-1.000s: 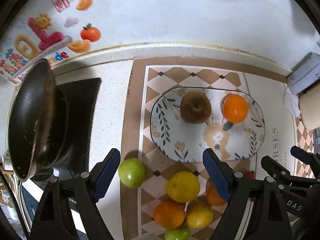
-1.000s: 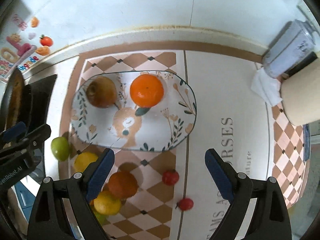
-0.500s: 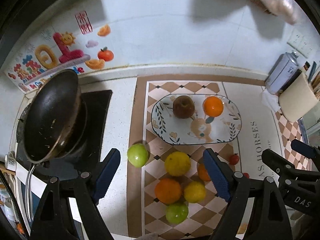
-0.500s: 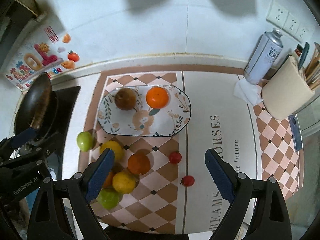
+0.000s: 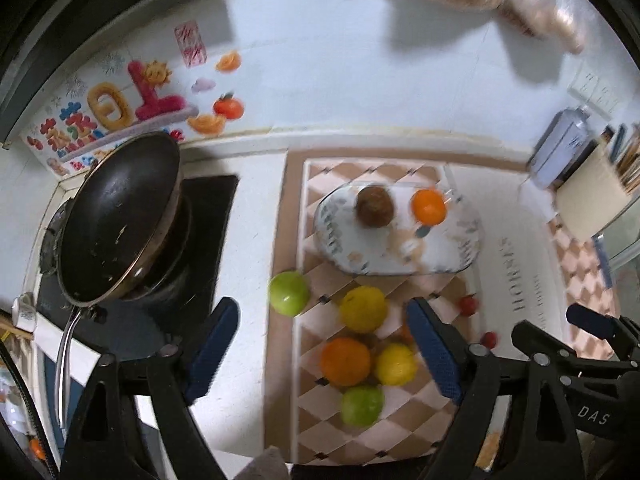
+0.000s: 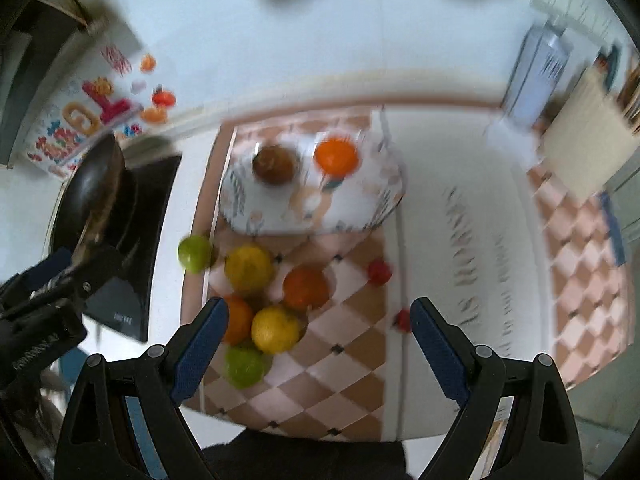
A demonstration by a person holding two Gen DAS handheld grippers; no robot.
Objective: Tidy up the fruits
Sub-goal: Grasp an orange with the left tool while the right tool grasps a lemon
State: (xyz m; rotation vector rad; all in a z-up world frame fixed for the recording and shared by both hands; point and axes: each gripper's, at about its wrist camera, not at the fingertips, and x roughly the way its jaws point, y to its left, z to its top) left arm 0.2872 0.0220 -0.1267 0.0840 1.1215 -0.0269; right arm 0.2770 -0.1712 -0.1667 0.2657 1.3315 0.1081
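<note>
Tongs on the left [image 5: 324, 344] are hanging spread wide above the bench [image 5: 248, 216], gripping nothing; the right tongs [image 6: 318, 336] are likewise gaping and empty. Below them a loose cluster of fruit is lying on the checkered mat [image 6: 344, 364]: a yellow citrus [image 5: 363, 308], an orange [image 5: 345, 361], a second yellow fruit [image 5: 396, 363] and a green one [image 5: 362, 405] crowding together, with a green apple [image 5: 289, 293] sitting apart at the mat's left edge. Two small red fruits [image 6: 379, 272] are lying to the right. Farther off, the patterned plate [image 5: 452, 256] is carrying a brown fruit [image 5: 374, 211] and an orange fruit [image 5: 429, 207] side by side. A dark pan [image 5: 116, 220] is resting on the stove at far left.
</note>
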